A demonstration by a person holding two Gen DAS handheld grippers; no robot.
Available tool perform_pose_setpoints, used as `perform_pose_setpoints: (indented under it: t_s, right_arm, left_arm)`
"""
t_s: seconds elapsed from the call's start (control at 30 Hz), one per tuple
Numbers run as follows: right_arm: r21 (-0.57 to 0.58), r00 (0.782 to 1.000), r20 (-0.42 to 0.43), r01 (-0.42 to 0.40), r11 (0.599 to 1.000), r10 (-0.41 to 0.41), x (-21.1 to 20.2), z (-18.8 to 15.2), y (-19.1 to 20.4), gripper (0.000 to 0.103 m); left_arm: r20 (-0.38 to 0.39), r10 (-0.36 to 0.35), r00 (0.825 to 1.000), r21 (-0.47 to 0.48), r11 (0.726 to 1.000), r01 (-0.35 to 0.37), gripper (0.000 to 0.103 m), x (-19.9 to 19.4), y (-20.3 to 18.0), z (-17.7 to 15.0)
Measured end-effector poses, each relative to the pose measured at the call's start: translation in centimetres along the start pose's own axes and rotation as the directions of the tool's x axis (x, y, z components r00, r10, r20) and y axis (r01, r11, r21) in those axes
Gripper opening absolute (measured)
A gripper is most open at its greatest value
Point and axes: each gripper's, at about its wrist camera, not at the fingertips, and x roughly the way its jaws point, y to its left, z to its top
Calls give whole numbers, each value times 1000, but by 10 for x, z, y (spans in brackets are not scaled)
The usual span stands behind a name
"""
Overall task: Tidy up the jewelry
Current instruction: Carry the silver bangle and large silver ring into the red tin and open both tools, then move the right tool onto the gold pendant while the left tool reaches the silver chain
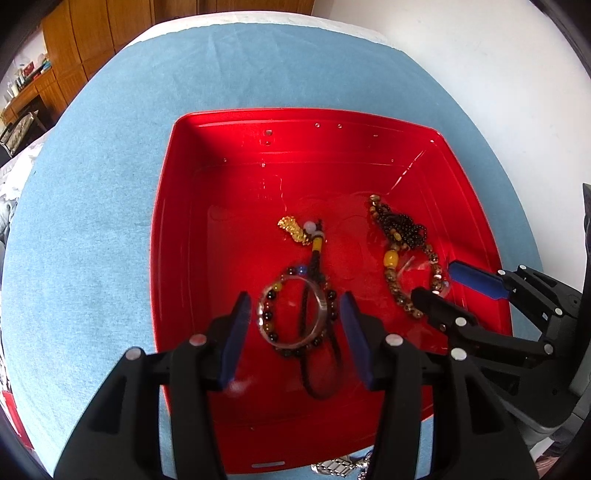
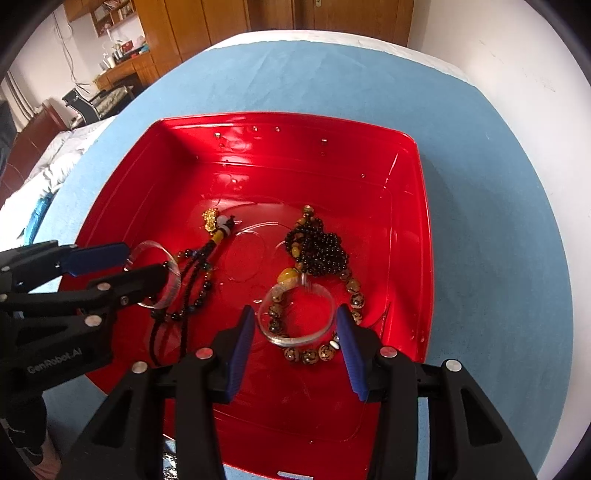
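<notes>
A red tray (image 1: 177,229) (image 2: 122,206) on a blue cloth holds the jewelry. My left gripper (image 1: 297,308) (image 2: 146,260) is open above a clear bangle (image 1: 321,302) (image 2: 173,280) lying on a dark bead bracelet (image 1: 267,315) (image 2: 199,299) with a black cord and gold charm (image 1: 293,229) (image 2: 209,219). My right gripper (image 2: 295,325) (image 1: 439,280) is open around a second clear bangle (image 2: 295,338) that lies on a brown patterned bead bracelet (image 2: 356,295) (image 1: 395,288). A pile of small black beads (image 2: 321,251) (image 1: 404,227) lies behind it.
The blue cloth (image 1: 92,221) (image 2: 498,221) covers a round table. A silver chain (image 1: 332,470) lies on it at the tray's near edge. Wooden cabinets (image 2: 221,22) and a desk stand beyond the table.
</notes>
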Motion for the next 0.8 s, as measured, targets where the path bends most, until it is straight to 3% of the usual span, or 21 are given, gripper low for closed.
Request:
perform_pose_setpoints:
  t_s: [0.33, 0.63, 0.7, 0.8]
  right_arm:
    - [32, 996, 68, -61, 998, 58, -31, -12, -4, 46]
    - [15, 982, 154, -116, 993, 112, -79, -47, 2, 46]
    - [8, 979, 164, -126, 992, 123, -87, -58, 5, 46]
    - [1, 976, 171, -134, 991, 132, -96, -71, 8, 46]
  left_arm:
    - [56, -16, 998, 5, 1000, 16, 55, -35, 3, -19]
    - [142, 9, 990, -32, 999, -5, 75, -85, 16, -59]
    - [156, 14, 988, -32, 999, -9, 87, -93, 18, -67]
    - [189, 29, 981, -41, 999, -22, 91, -105, 20, -84]
